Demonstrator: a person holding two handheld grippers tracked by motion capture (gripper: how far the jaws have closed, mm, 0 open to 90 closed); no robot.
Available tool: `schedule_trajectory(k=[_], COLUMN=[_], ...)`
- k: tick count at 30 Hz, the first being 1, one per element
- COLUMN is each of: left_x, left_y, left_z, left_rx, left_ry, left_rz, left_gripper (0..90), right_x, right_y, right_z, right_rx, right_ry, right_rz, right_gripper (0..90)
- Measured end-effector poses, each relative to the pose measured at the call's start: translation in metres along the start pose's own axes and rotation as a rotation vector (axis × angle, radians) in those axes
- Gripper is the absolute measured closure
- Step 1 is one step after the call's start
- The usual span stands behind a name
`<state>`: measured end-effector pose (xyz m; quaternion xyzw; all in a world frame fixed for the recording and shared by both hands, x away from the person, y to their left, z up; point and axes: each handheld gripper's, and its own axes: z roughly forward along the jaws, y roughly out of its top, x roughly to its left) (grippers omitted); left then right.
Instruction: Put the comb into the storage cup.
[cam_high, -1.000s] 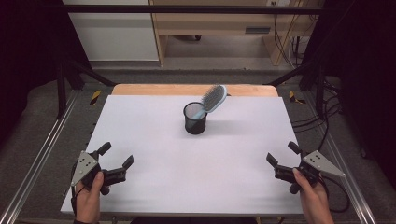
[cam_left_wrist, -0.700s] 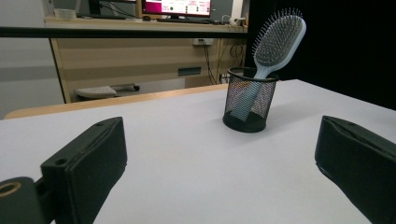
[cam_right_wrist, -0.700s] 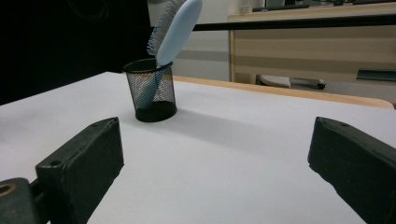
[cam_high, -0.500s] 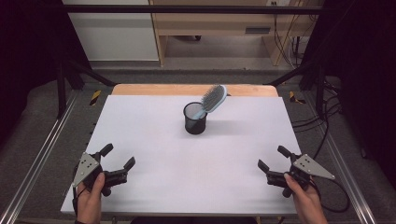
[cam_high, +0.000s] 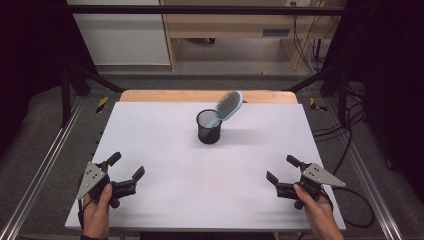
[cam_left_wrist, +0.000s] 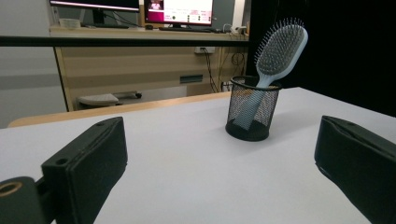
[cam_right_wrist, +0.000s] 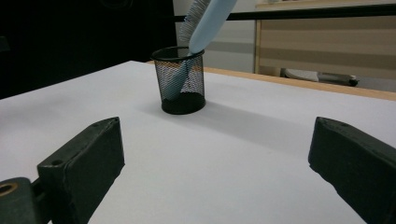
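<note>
Hairbrush (cam_high: 228, 106) stands handle-down in a black mesh cup (cam_high: 209, 127), its light blue head leaning over the cup's rim toward the far right, bristles facing up and left in the high view. The cup sits upright on the white tabletop (cam_high: 165, 150), toward the far edge and near its middle line; nothing else lies on the surface beside it.

Left gripper (cam_high: 123, 174) is well short of the cup, on the near left side, held low over the tabletop with its fingers (cam_left_wrist: 88, 163) spread wide and nothing between them. Right gripper (cam_high: 282, 176) is likewise well short of the cup, on the near right side, fingers (cam_right_wrist: 81, 158) wide apart and empty. Both gripper views look along the surface toward the cup and the brush.

Assessment: the work stands at the approach stage; no contact with cup or brush is made. The next move likely calls for one gripper to travel forward to the cup and close on the brush at its exposed neck or head, lifting along the lean so the handle clears the rim. The light cup may tip or drag; steadying it with the other gripper appears advisable.
</note>
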<state>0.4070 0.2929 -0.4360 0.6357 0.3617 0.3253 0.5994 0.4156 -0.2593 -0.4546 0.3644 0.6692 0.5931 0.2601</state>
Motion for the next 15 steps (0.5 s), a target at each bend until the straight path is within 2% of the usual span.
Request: schedule_trajectory(k=[2, 4, 7, 15], left_x=[0.003, 0.008, 0.013, 0.016], left_y=[0.002, 0.002, 0.000, 0.000], left_z=[-0.003, -0.006, -0.009, -0.010], left_rx=[-0.010, -0.024, -0.035, -0.044], left_ry=[0.014, 0.018, 0.036, 0.050], left_rz=[0.017, -0.011, -0.050, -0.050], left_gripper=[2.6, 2.5, 2.4, 2.4], right_x=[0.002, 0.004, 0.006, 0.008], right_y=[0.001, 0.001, -0.001, 0.003], right_z=[0.005, 0.009, 0.014, 0.025], right_rx=[0.004, 0.011, 0.026, 0.009], right_ry=[0.012, 0.026, 0.042, 0.052], right_rz=[-0.018, -0.045, -0.061, -0.046], right_gripper=[3.2, 3.2, 3.2, 3.0])
